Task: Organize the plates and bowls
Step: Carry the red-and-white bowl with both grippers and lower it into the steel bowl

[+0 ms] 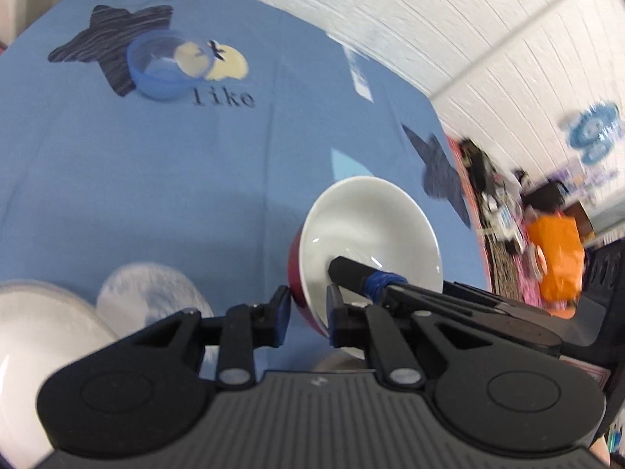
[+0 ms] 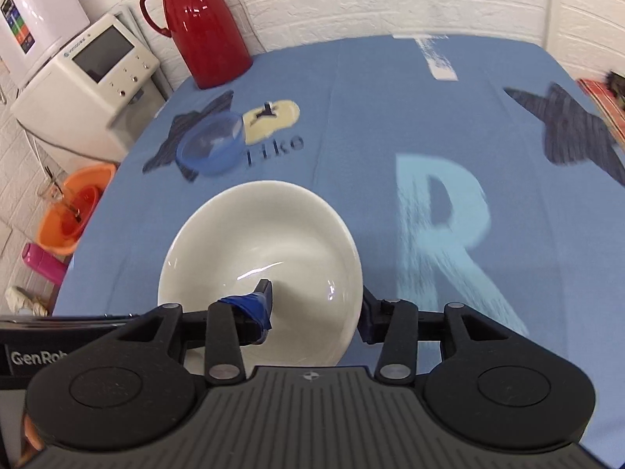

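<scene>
1. The left gripper [image 1: 307, 314] pinched the wall of the bowl [image 1: 371, 234], red outside and white inside, one finger on the red outer side and the other inside the rim; the bowl was tipped steeply on its side.
2. The right gripper [image 2: 316, 312] straddled the same bowl [image 2: 259, 258] on its opposite rim, one blue-taped finger inside and the other outside. Whether it was clamped tight or only closing I could not tell.
3. Risk, as I judged it: a glazed wall held only by a thin pinch could slide out, or the two grippers pulling unevenly could twist it loose onto the blue tablecloth [image 2: 390, 117].
4. Further out, a white plate [image 1: 43, 336] lay at the near left, close enough to be struck.
5. A blue plastic bowl [image 1: 168, 66] sat well apart, near the red jug [image 2: 199, 23].
</scene>
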{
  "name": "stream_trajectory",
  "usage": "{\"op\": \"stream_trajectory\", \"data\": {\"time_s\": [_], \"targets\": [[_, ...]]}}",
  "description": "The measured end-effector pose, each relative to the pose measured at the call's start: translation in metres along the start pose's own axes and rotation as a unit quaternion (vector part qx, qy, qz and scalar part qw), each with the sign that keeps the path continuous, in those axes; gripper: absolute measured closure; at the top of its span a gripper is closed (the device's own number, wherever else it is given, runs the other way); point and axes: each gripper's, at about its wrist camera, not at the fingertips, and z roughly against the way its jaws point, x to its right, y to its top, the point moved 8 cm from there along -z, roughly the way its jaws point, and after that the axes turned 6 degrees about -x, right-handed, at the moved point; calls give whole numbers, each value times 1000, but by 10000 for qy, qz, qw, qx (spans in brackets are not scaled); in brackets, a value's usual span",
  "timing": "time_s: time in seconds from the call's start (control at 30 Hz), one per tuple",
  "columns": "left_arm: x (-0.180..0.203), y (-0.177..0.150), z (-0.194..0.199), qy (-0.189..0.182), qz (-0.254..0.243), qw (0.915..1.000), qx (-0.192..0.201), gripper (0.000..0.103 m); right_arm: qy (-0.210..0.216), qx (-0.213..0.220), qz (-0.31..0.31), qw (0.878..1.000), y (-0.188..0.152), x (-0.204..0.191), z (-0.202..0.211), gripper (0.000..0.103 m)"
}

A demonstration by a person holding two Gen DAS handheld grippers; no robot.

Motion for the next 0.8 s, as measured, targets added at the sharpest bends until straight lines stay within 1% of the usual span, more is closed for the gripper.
{"op": "stream_trajectory", "data": {"time_s": [0.17,0.3,0.37,0.47,0.57,0.63,0.67,0.7,0.73,0.8], "targets": [[18,-54,-5,24,-382,9987,-347,95,-74,-106,-351,9993,-57,17,17,73],[21,-85,-18,166,-590,9967,-528,95,-30,-203,-560,9982,-90,28,13,73],[21,-94,-25,253,-660,9959,-573,95,45,-233,-718,9971,-101,34,7,73],[16,-100,-33,355,-697,9949,-643,95,124,-293,-784,9964,-110,37,-4,73],[17,-103,-36,387,-758,9946,-593,95,50,-213,-601,9980,-114,37,-3,76],[17,-102,-36,460,-817,9941,-550,95,-14,-190,-499,9986,-112,36,-3,76],[17,-102,-35,472,-832,9938,-559,92,-31,-200,-472,9987,-112,36,-3,75],[17,-101,-34,445,-836,9938,-579,86,-91,-177,-448,9988,-111,37,-1,75],[18,-100,-33,393,-816,9942,-588,84,-145,-134,-417,9989,-110,38,3,75],[20,-96,-26,252,-820,9950,-513,62,-274,12,-368,9989,-105,39,11,75]]}}
